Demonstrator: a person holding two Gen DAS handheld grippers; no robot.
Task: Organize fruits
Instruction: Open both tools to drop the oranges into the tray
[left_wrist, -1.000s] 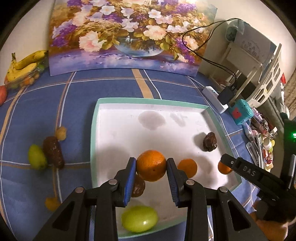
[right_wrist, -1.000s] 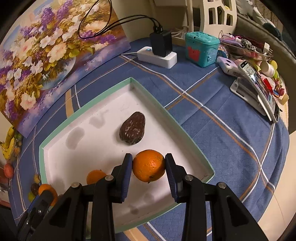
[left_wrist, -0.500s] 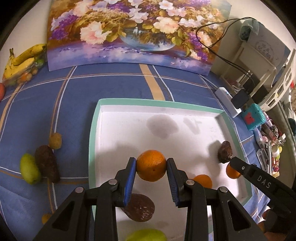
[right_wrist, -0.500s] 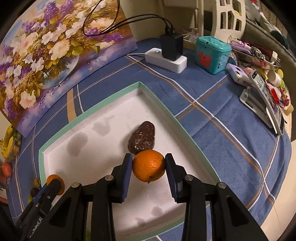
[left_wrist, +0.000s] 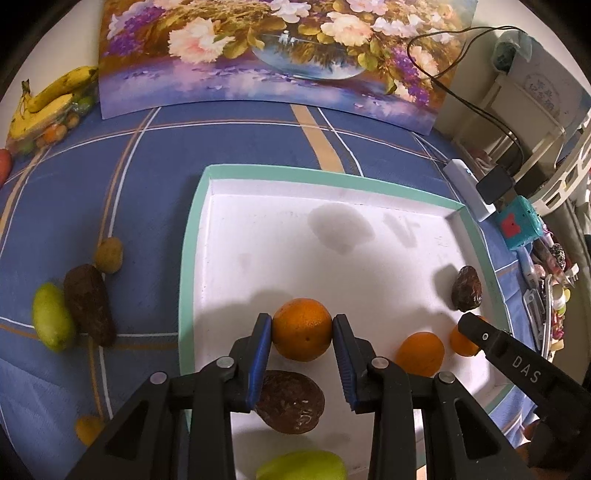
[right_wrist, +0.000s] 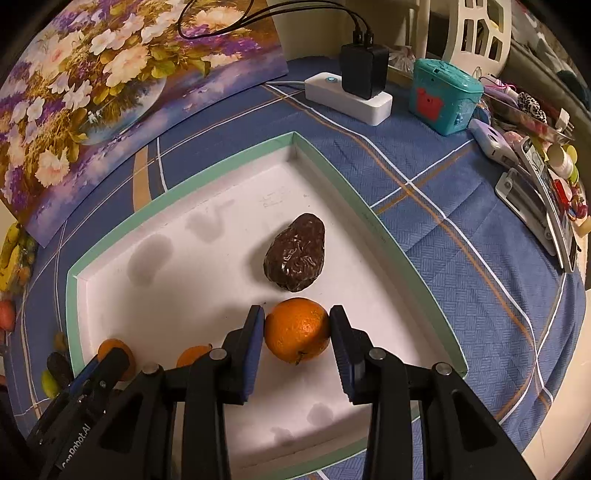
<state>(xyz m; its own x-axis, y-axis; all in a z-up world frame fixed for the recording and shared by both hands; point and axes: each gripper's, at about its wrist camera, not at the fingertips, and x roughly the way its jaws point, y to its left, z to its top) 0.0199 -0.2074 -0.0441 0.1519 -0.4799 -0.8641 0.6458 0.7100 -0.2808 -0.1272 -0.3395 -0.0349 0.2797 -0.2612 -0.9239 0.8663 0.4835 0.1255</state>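
Observation:
A white tray with a green rim (left_wrist: 192, 236) (right_wrist: 332, 173) lies on the blue cloth. My left gripper (left_wrist: 303, 330) is shut on an orange (left_wrist: 302, 328) over the tray's near left part. My right gripper (right_wrist: 297, 330) is shut on another orange (right_wrist: 297, 329) near the tray's right side, just in front of a dark wrinkled avocado (right_wrist: 295, 256). In the tray also lie a loose orange (left_wrist: 420, 353), a dark fruit (left_wrist: 290, 402) under the left gripper and a green fruit (left_wrist: 301, 465) at the near edge.
On the cloth left of the tray lie a green fruit (left_wrist: 51, 321), a dark avocado (left_wrist: 88, 304) and small yellow fruits (left_wrist: 109, 254). Bananas (left_wrist: 48, 99) lie far left. A flower painting (left_wrist: 273, 55) stands behind. A power strip (right_wrist: 349, 98), teal box (right_wrist: 445, 96) and clutter (right_wrist: 539, 177) fill the right.
Both grippers have moved forward over the tray, each still holding its orange. The right one has come close up to the dark avocado.

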